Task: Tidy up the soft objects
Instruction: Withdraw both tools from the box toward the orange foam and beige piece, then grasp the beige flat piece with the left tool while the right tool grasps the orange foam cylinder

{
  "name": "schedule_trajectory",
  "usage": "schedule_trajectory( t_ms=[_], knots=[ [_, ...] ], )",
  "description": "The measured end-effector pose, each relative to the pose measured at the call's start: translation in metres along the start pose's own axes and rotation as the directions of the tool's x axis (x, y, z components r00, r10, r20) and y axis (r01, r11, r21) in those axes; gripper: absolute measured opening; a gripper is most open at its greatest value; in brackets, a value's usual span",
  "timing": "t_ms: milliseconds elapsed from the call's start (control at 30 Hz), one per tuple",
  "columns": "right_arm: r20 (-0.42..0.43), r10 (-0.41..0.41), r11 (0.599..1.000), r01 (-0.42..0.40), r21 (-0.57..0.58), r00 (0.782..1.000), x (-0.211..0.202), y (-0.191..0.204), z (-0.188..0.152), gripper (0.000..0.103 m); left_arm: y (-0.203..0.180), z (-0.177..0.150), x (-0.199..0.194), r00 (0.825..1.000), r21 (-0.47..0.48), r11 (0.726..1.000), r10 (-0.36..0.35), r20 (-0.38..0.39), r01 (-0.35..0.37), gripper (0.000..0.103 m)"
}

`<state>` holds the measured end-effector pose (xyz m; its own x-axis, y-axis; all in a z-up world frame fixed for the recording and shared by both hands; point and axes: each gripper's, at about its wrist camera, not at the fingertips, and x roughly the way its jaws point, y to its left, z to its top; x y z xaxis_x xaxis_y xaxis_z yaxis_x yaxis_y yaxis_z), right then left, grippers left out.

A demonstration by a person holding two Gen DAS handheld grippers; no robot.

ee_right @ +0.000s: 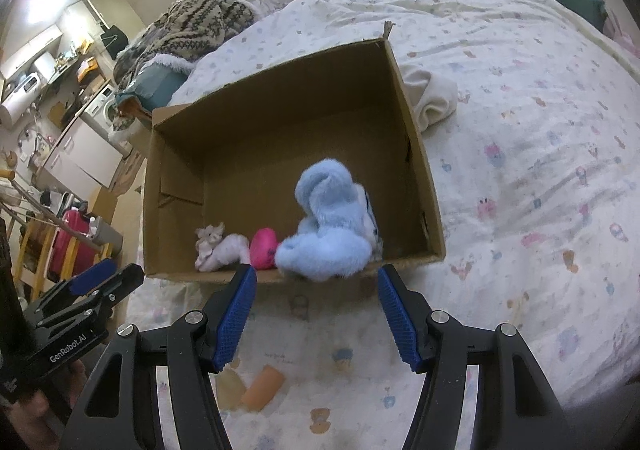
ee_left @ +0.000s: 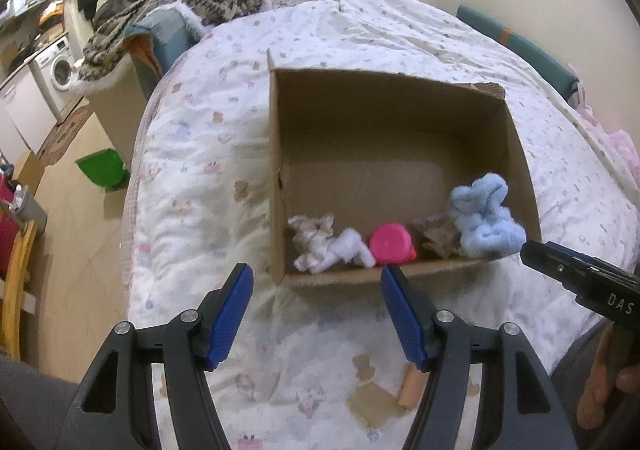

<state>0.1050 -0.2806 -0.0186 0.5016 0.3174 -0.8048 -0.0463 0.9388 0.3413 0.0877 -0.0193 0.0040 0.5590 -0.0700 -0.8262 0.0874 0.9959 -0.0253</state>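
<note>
An open cardboard box (ee_left: 396,105) (ee_right: 280,97) stands on the bed. Along its near wall lie a light blue plush (ee_left: 486,215) (ee_right: 326,230), a pink soft object (ee_left: 390,244) (ee_right: 264,244), a white plush (ee_left: 330,246) (ee_right: 220,246) and a brown plush (ee_left: 438,236). My left gripper (ee_left: 316,314) is open and empty, just short of the box's near edge. My right gripper (ee_right: 316,316) is open and empty, just short of the blue plush. An orange cylinder (ee_left: 412,390) (ee_right: 262,388) lies on the quilt below the grippers.
The box rests on a white printed quilt (ee_left: 208,153) (ee_right: 520,129). A cream cloth (ee_right: 430,93) lies beside the box's right wall. A patterned blanket (ee_left: 172,5) (ee_right: 188,29) hangs over the bed's far left end. A green bin (ee_left: 102,169) and a washing machine (ee_left: 56,73) stand on the floor to the left.
</note>
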Motion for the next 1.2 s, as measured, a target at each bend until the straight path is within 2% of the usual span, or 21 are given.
schedule_trajectory(
  t_ms=[167, 333, 567, 733, 867, 1000, 1033, 1100, 1200],
  knots=[
    [-0.025, 0.010, 1.000, -0.010, 0.012, 1.000, 0.001, 0.003, -0.011, 0.066, 0.008, -0.011, -0.001, 0.999, -0.036, 0.999, 0.013, -0.034, -0.014, 0.063],
    [-0.072, 0.027, 0.999, -0.024, 0.035, 0.997, 0.006, 0.005, -0.023, 0.066, 0.019, -0.022, 0.002, 0.996, -0.112, 0.994, -0.014, -0.086, 0.004, 0.063],
    [-0.140, 0.037, 0.995, -0.024, 0.094, 0.989, 0.022, -0.001, -0.030, 0.066, 0.027, -0.042, 0.019, 0.980, -0.207, 0.978, -0.056, -0.191, 0.015, 0.063],
    [-0.182, 0.029, 0.991, -0.004, 0.134, 0.983, 0.037, -0.007, -0.031, 0.066, 0.024, -0.057, 0.044, 0.940, -0.272, 0.961, -0.144, -0.309, 0.057, 0.063],
    [-0.206, 0.028, 0.989, 0.003, 0.148, 0.978, 0.045, -0.009, -0.033, 0.066, 0.005, -0.068, 0.060, 0.904, -0.243, 0.964, -0.195, -0.380, 0.105, 0.060],
    [-0.210, 0.028, 0.989, 0.003, 0.147, 0.977, 0.047, -0.009, -0.033, 0.066, -0.011, -0.079, 0.075, 0.860, -0.230, 0.961, -0.246, -0.446, 0.155, 0.032],
    [-0.210, 0.028, 0.989, 0.003, 0.146, 0.977, 0.047, -0.008, -0.033, 0.066, -0.016, -0.082, 0.079, 0.847, -0.224, 0.961, -0.250, -0.469, 0.160, 0.029],
    [-0.214, 0.028, 0.989, 0.004, 0.146, 0.976, 0.046, -0.009, -0.032, 0.066, -0.020, -0.083, 0.082, 0.847, -0.213, 0.964, -0.242, -0.473, 0.157, 0.026],
    [-0.219, 0.026, 0.990, 0.005, 0.140, 0.975, 0.047, -0.008, -0.031, 0.066, -0.024, -0.080, 0.081, 0.851, -0.198, 0.963, -0.254, -0.459, 0.181, 0.010]
  ],
)
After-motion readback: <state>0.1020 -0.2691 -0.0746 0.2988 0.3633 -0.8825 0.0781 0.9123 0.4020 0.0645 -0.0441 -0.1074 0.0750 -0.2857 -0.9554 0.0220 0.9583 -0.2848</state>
